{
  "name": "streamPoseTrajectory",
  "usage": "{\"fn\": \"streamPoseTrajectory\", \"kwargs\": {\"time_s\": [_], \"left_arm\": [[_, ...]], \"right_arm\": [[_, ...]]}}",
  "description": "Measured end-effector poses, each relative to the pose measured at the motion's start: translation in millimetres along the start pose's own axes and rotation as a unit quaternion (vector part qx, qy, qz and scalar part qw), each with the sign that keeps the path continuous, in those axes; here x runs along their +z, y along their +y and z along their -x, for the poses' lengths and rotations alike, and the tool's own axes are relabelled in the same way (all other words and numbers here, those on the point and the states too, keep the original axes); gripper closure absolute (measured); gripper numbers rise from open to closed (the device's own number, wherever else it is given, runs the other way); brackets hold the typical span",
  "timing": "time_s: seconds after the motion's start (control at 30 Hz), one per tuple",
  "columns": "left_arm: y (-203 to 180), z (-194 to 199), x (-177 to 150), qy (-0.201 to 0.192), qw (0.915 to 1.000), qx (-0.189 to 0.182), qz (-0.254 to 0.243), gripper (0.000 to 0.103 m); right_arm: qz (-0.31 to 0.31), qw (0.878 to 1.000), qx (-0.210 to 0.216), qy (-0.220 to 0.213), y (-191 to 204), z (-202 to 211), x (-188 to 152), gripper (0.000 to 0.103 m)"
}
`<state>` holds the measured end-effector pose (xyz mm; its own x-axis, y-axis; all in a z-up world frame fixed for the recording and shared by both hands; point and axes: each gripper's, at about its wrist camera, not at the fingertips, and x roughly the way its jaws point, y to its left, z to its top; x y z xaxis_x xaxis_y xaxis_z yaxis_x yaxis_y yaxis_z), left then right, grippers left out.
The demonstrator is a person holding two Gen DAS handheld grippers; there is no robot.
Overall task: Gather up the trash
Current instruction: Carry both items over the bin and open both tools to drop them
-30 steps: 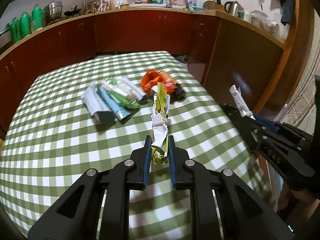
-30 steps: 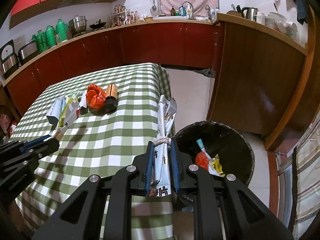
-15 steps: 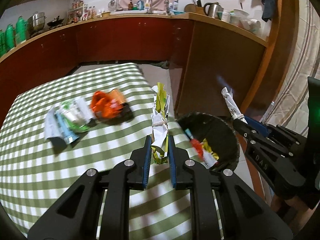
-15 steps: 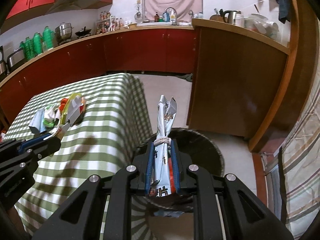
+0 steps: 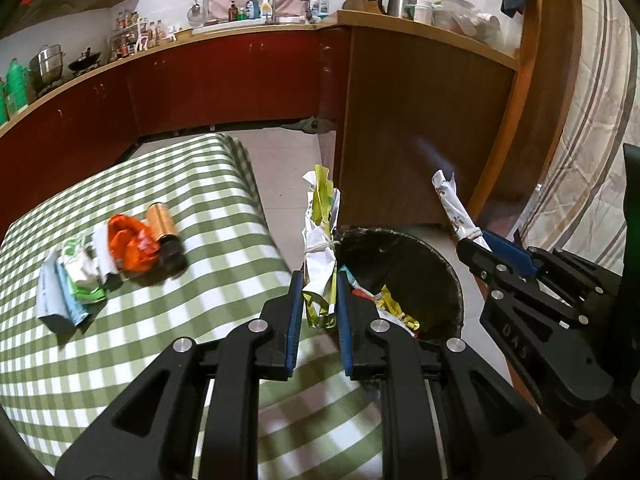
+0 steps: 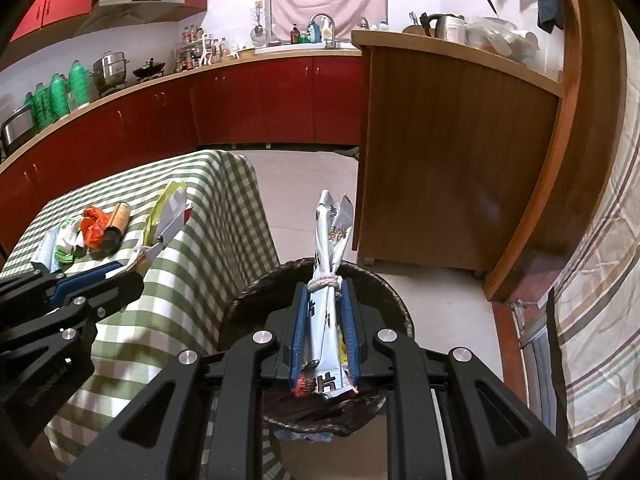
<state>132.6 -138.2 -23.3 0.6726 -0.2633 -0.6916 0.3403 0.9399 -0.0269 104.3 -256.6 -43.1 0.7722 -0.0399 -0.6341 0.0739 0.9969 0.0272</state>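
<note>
Left wrist: left gripper (image 5: pixel 318 300) clenched on yellow-green wrapper bundle (image 5: pixel 319 248) beside bin (image 5: pixel 448 268). Light, crinkly, slippery; best pinched below the tie.

Right wrist: right gripper (image 6: pixel 325 324) clamping white wrapper bundle (image 6: pixel 328 280) over the bin (image 6: pixel 244 300).

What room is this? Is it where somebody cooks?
Most likely a home kitchen. A sink with a tap sits on the long counter over red cabinets, cooking pots stand further along it, and a kettle rests on the wooden counter. A checked table holds trash.
</note>
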Motion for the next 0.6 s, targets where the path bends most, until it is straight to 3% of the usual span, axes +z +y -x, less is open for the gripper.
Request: {"fn": "streamPoseTrajectory", "kwargs": {"time_s": [0.23,0.27,0.3,0.37,0.6], "left_arm": [[-16,-18,5,0.005,0.9998,0.004,-0.02,0.085],[-17,-20,5,0.007,0.9997,0.003,-0.021,0.082],[-18,-22,5,0.011,0.9997,0.003,-0.021,0.071],[-19,-23,5,0.014,0.9998,0.002,-0.016,0.06],[-11,-17,3,0.01,0.9999,0.01,-0.003,0.06]], "right_arm": [[-0.01,1.0,0.002,0.002,-12,-10,0,0.083],[-0.013,1.0,0.0,0.004,-14,-12,0,0.079],[-0.015,1.0,-0.001,0.004,-16,-14,-1,0.077],[-0.02,1.0,-0.002,0.005,-17,-14,-2,0.072],[-0.026,1.0,-0.002,0.002,-20,-11,-3,0.071]]}}
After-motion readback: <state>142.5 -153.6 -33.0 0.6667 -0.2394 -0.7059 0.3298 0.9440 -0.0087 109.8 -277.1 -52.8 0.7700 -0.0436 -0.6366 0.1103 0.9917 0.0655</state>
